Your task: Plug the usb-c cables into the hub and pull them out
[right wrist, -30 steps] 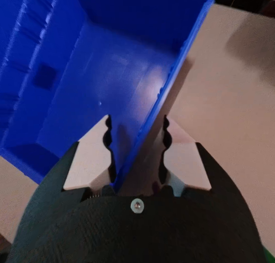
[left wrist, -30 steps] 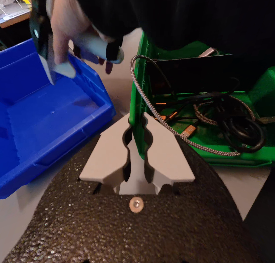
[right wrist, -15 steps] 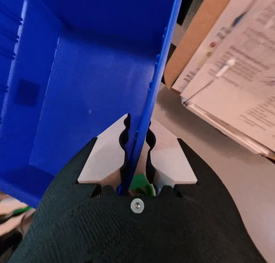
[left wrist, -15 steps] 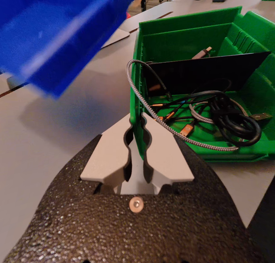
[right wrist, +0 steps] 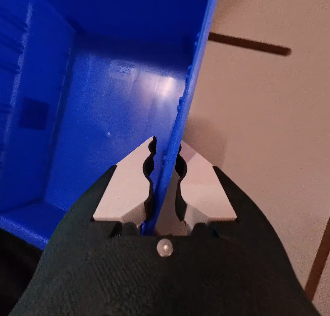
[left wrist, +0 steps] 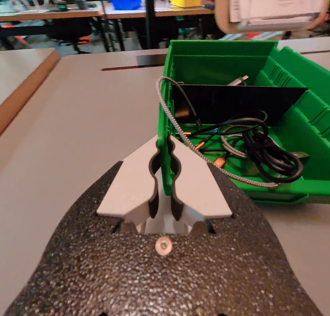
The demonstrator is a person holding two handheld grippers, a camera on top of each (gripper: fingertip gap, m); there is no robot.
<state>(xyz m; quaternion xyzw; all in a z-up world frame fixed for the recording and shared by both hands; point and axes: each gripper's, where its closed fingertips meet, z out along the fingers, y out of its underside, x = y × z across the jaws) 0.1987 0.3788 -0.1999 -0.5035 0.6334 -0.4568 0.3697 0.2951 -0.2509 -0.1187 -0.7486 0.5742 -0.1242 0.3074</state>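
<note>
In the left wrist view my left gripper (left wrist: 164,139) is shut on the near left wall of a green bin (left wrist: 221,48). The bin holds a tangle of black and braided grey cables (left wrist: 259,146) with orange-tipped plugs, a black divider plate (left wrist: 241,103) and a grey plug behind it. One braided cable (left wrist: 160,96) loops over the bin's left wall. In the right wrist view my right gripper (right wrist: 167,141) is shut on the side wall of an empty blue bin (right wrist: 107,110) and holds it above the table. No hub is visible.
The beige table (left wrist: 80,119) spreads left of the green bin, with a dark slot (left wrist: 121,68) at the back and another table's edge at far left. A clipboard with papers (left wrist: 271,5) stands behind the green bin. Other benches with bins show far off.
My right gripper closed on the blue bin's wall and lifted it away from the left side. The blue bin and the hand have left the left wrist view. My left gripper stayed on the green bin.
</note>
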